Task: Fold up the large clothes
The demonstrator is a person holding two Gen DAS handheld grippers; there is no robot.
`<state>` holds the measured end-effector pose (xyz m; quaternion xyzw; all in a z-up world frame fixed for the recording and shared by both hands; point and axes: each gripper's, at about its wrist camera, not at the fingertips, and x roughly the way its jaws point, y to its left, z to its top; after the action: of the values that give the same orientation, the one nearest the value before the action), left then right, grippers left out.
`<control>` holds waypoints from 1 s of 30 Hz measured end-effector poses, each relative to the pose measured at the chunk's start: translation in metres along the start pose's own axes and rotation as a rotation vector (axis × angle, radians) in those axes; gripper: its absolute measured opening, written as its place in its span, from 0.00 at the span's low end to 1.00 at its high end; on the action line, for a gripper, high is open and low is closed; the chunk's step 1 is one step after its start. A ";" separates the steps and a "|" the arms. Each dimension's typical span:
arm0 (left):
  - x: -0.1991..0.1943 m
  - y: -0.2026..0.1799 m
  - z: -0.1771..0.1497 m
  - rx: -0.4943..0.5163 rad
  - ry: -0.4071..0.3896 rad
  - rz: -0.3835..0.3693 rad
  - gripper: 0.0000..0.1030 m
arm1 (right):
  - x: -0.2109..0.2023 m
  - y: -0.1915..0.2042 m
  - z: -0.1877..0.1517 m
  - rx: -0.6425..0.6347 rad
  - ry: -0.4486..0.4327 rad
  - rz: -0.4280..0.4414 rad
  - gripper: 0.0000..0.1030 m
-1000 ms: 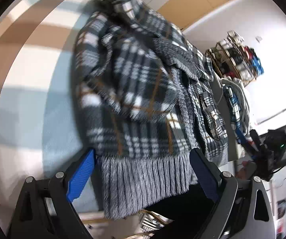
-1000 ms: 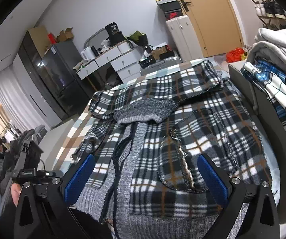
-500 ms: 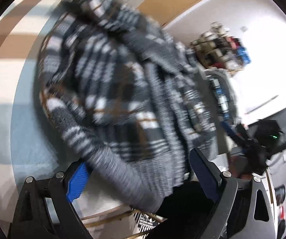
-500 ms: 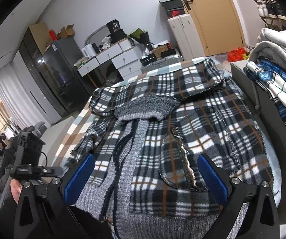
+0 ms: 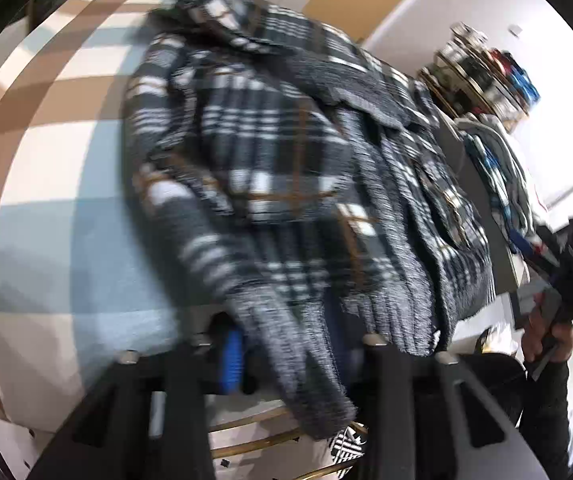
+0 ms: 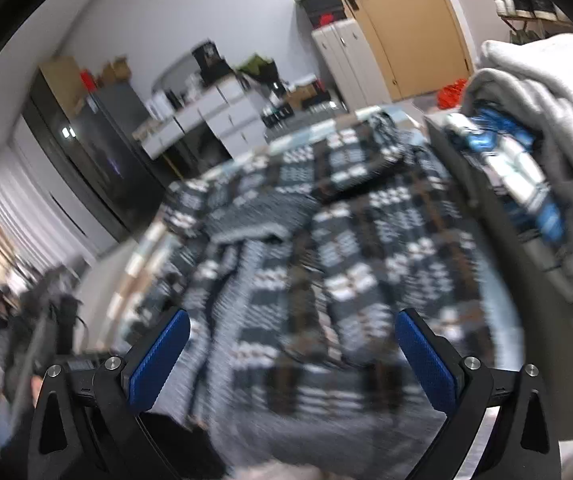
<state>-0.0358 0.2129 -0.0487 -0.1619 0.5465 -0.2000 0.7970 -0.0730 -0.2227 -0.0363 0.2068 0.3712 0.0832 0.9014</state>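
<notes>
Left wrist: blurred plaid jacket (image 5: 286, 168)

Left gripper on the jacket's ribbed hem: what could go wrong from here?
1. The left gripper has just been closing on the ribbed hem of the plaid jacket; the bite looks confined to the hem's edge, so the knit may slip out when lifted.
2. The right gripper stands open over the jacket, so a lift now would probably drag the jacket askew on the checked bedcover.

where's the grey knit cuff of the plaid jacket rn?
In the left wrist view, the grey knit cuff sits bottom centre, pinched between the left tongs, hanging off the near edge of the checked bed cover.
</notes>
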 end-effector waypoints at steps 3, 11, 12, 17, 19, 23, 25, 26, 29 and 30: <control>-0.001 0.010 0.000 -0.043 0.020 -0.022 0.05 | -0.002 -0.015 -0.002 -0.033 0.108 -0.084 1.00; -0.031 0.018 0.003 -0.085 -0.056 -0.209 0.04 | 0.012 -0.056 -0.017 0.030 0.323 -0.164 0.99; -0.037 0.021 0.004 -0.092 -0.074 -0.234 0.04 | 0.012 -0.060 -0.018 0.049 0.320 -0.163 0.99; -0.046 0.032 0.006 -0.134 -0.110 -0.275 0.03 | 0.021 -0.080 -0.025 0.140 0.363 -0.138 1.00; -0.043 0.034 0.006 -0.146 -0.104 -0.260 0.03 | 0.022 -0.080 -0.028 0.144 0.365 -0.133 0.99; -0.036 0.025 0.006 -0.117 -0.083 -0.213 0.03 | 0.022 -0.072 -0.030 0.173 0.396 -0.023 0.95; -0.029 0.021 0.005 -0.124 -0.065 -0.201 0.03 | 0.023 -0.069 -0.031 0.198 0.398 0.051 0.84; -0.027 0.021 0.005 -0.121 -0.055 -0.192 0.03 | 0.022 -0.068 -0.031 0.219 0.392 0.097 0.77; -0.023 0.019 0.004 -0.114 -0.036 -0.166 0.03 | 0.021 -0.064 -0.030 0.241 0.348 0.197 0.76; -0.022 0.019 0.004 -0.111 -0.030 -0.156 0.03 | 0.020 -0.064 -0.031 0.242 0.344 0.218 0.76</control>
<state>-0.0363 0.2406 -0.0389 -0.2510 0.5305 -0.2286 0.7767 -0.0809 -0.2650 -0.0969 0.3348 0.5023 0.1689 0.7792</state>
